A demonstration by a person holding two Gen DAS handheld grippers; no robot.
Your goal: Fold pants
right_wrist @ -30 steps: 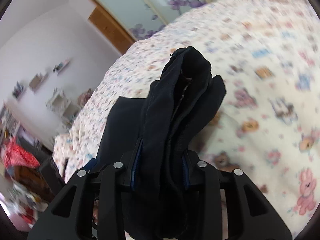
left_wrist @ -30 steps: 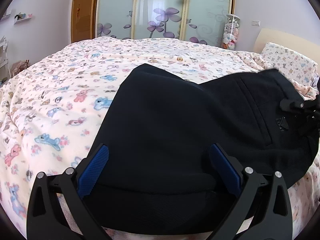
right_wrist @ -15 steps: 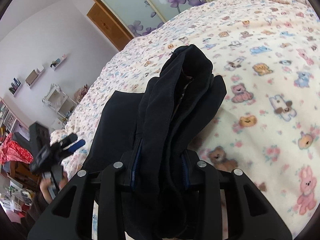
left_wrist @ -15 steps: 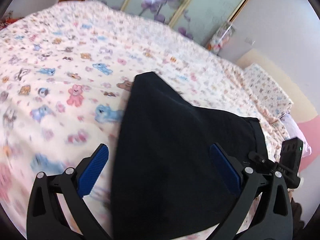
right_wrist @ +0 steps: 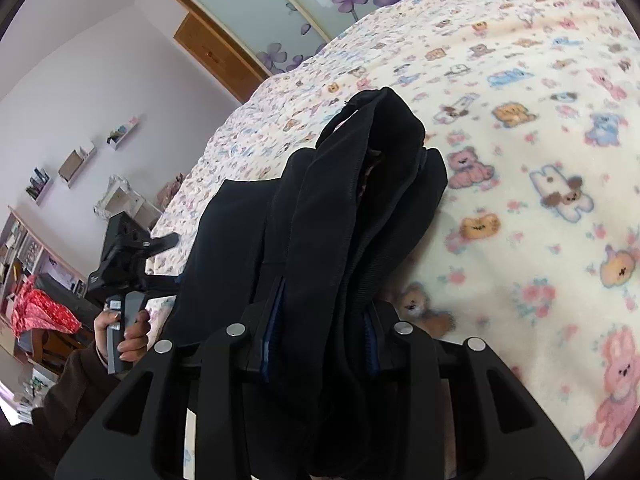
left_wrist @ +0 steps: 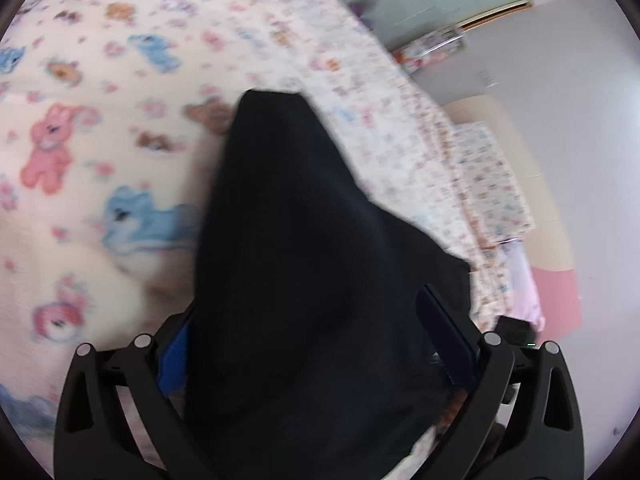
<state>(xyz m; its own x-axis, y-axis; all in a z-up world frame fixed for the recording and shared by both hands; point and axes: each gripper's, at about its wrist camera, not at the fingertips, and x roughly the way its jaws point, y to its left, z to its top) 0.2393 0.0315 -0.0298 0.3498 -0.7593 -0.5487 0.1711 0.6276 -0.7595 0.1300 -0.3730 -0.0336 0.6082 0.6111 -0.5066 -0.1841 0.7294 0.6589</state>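
The black pants (right_wrist: 352, 216) were clamped in a thick bunch by the right gripper (right_wrist: 320, 332), above the patterned bedspread (right_wrist: 540, 152). The left gripper (left_wrist: 316, 344) stood wide, its 2 fingers (left_wrist: 448, 340) straddling the cloth without pinching it, as far as the blurred view allowed. For a clean fold, the bunch ought to be carried across level and laid down squarely. Compared with 1 second earlier, the left view had been swung rightward, toward the pillow (left_wrist: 492, 176)
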